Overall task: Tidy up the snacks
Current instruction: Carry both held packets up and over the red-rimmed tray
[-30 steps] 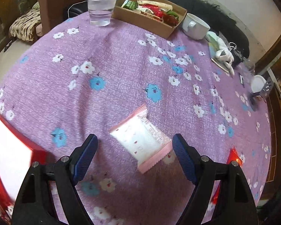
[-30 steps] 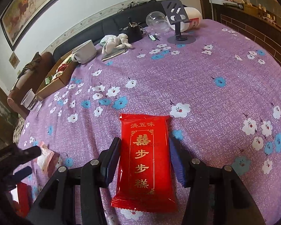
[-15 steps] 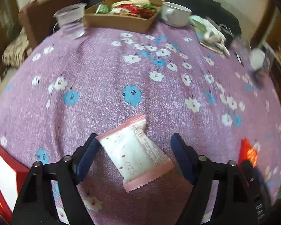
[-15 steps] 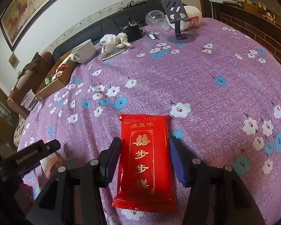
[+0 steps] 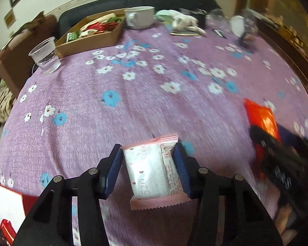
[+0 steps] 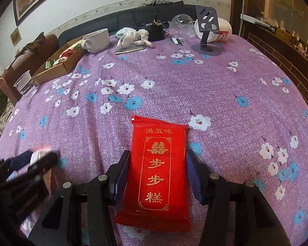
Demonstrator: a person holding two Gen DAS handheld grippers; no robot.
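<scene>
My left gripper (image 5: 148,170) is shut on a pink and white snack packet (image 5: 154,170), its blue pads pressed to both sides. My right gripper (image 6: 157,174) is shut on a red snack packet with gold Chinese characters (image 6: 157,170). Both are just over the purple floral tablecloth (image 6: 215,86). The red packet (image 5: 262,119) and right gripper show blurred at the right of the left wrist view. The left gripper (image 6: 30,164) shows blurred at the left of the right wrist view. A cardboard tray of snacks (image 5: 92,34) stands at the far left of the table.
A clear plastic cup (image 5: 44,56) stands left of the tray, a white mug (image 5: 140,17) to its right. A cloth (image 6: 133,37), a glass bowl (image 6: 181,22) and a phone stand (image 6: 207,32) line the far edge. A red and white box (image 5: 6,211) lies near left.
My left gripper has closed on the pink packet and turned to the right. The right gripper has stayed shut on the red packet, nearly still.
</scene>
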